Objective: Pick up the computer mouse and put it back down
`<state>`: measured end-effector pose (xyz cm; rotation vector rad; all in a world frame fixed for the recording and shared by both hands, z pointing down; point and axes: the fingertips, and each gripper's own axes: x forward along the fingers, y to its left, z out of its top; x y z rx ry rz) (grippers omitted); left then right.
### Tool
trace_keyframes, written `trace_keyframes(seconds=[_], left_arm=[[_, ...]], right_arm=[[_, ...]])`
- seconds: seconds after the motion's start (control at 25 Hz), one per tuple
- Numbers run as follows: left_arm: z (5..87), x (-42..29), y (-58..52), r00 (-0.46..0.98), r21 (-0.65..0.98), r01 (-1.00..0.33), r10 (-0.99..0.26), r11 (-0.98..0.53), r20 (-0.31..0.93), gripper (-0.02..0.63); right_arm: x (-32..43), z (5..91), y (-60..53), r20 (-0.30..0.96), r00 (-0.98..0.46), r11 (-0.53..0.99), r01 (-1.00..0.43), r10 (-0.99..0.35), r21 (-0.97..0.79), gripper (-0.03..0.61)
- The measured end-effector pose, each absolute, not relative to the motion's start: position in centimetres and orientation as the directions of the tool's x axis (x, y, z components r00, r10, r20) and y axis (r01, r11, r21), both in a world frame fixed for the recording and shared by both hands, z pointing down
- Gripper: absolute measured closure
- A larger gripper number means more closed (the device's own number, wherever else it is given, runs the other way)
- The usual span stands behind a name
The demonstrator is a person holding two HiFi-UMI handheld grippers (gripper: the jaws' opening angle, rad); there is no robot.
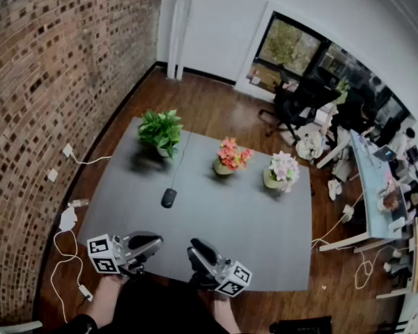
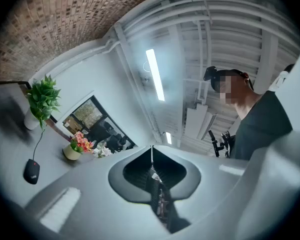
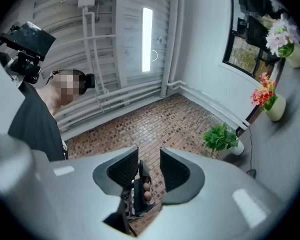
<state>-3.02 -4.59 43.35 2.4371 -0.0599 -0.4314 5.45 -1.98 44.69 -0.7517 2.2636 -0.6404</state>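
Head view: the left gripper [image 1: 153, 243] and the right gripper [image 1: 197, 248] are held low at the near edge of the grey table [image 1: 265, 235]. Each is in one of the person's hands, with the marker cubes outward and the tips turned in toward each other, close but apart. The black computer mouse [image 1: 168, 197] lies flat on the table beyond both pairs of tips, well clear of them. Its cable runs off toward the green plant [image 1: 160, 131].

Left gripper view: the jaws are pressed together into one thin seam with nothing between them. They tilt up toward the ceiling and the person's torso. The mouse sits far off to the left of the jaws, with the green plant and a pot of pink and orange flowers [image 1: 231, 156] also on that side.

Right gripper view: the jaws stand apart with a clear gap, and only brick wall shows through it, so nothing is gripped. They tilt upward too. The green plant lies to the right of the jaws.
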Motion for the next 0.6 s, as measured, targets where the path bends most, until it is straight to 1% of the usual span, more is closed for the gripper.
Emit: trace_keyframes(seconds=[0.16, 0.28, 0.48, 0.6], left_arm=[[45.1, 0.9, -4.6, 0.960, 0.594, 0.035, -0.138, -0.804, -0.243, 0.601], [46.2, 1.7, -5.1, 0.967, 0.604, -0.010, -0.162, -0.797, -0.198, 0.601], [49.8, 1.7, -8.6, 0.966, 0.574, -0.165, -0.248, -0.802, -0.070, 0.601], [54.8, 2.0, -13.2, 0.940, 0.528, -0.322, -0.334, -0.786, 0.077, 0.589]], right_arm=[[10.6, 45.9, -4.1, -0.447, -0.598, 0.717, -0.346, -0.666, -0.606, 0.468], [12.1, 45.9, -4.9, -0.465, -0.590, 0.725, -0.337, -0.659, -0.601, 0.468], [12.3, 46.5, -6.0, -0.449, -0.587, 0.709, -0.339, -0.673, -0.619, 0.468], [12.5, 46.3, -6.1, -0.429, -0.566, 0.682, -0.369, -0.704, -0.631, 0.468]])
